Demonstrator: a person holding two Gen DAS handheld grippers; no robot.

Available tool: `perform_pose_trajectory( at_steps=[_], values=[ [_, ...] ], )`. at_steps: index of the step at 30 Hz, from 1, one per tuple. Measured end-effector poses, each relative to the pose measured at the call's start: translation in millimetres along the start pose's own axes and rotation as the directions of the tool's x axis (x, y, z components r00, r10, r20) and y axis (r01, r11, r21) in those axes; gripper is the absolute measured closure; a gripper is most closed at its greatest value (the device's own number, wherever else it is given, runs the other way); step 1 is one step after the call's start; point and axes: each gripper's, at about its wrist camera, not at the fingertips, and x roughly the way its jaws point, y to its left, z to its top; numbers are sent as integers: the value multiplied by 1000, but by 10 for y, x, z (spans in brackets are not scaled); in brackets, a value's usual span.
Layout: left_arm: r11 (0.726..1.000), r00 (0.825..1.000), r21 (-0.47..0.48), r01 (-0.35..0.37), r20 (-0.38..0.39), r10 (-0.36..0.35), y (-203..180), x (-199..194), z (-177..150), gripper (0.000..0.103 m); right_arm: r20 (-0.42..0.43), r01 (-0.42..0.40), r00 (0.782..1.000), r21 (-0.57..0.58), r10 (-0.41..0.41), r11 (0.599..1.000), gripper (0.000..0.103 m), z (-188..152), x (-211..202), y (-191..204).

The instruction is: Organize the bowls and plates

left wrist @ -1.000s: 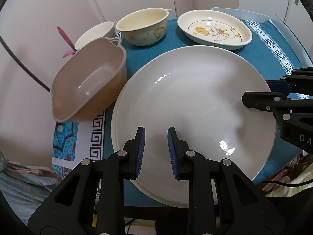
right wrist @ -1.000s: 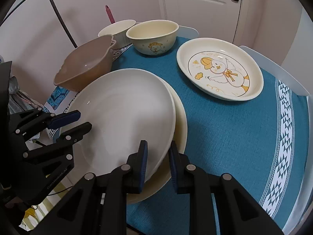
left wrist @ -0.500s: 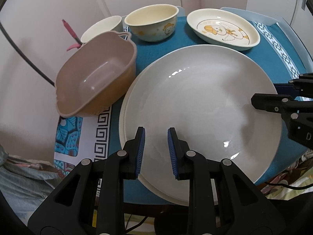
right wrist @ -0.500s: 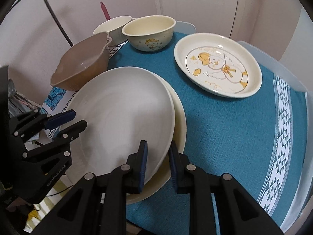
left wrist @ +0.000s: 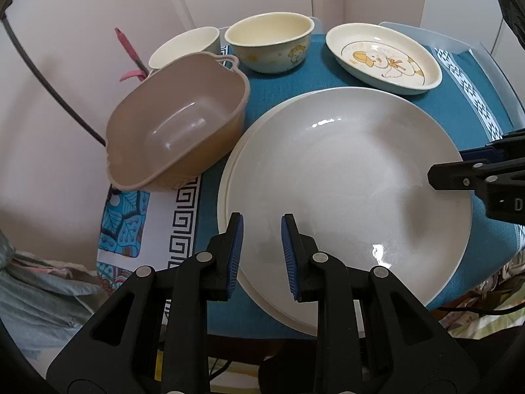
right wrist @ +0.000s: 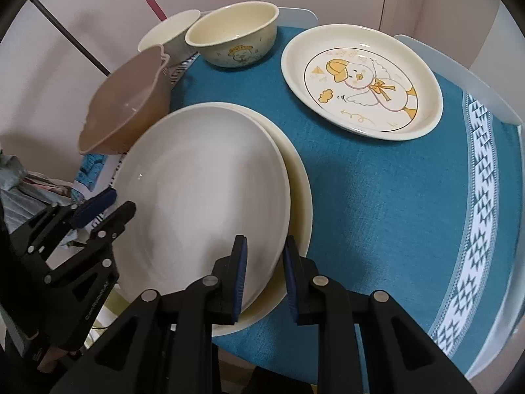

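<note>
At the near edge of the bench (right wrist: 377,197), around six o'clock in both wrist views, the large white glazed plate (left wrist: 344,177) lies on a cream plate (right wrist: 300,197), shifted to its left. I see my left hand-held gripper (left wrist: 261,256) and right hand-held gripper (right wrist: 264,277) both released, each straddling the white rim without pressing. The risk, I think: the stack overhangs the edge, so a careless withdrawal could drag it off. At ten o'clock the brown plastic tub (left wrist: 174,124) leans tilted beside the plates; a bump may tip it.
</note>
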Motion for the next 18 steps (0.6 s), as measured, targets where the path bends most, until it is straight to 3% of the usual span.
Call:
perform_pose_trajectory(
  at_steps=[8, 15, 18],
  values=[
    [1000, 1000, -7, 20, 9, -20, 71, -60, 5, 82, -25, 174, 984, -49, -175, 984, 83, 59, 46, 277],
    [998, 998, 8, 60, 10, -60, 119, -52, 11, 82, -15, 245, 969, -50, -246, 968, 83, 57, 67, 339],
    [997, 997, 10, 72, 16, -72, 138, -56, 14, 82, -12, 301, 953, -79, -303, 950, 83, 55, 78, 411]
  ],
)
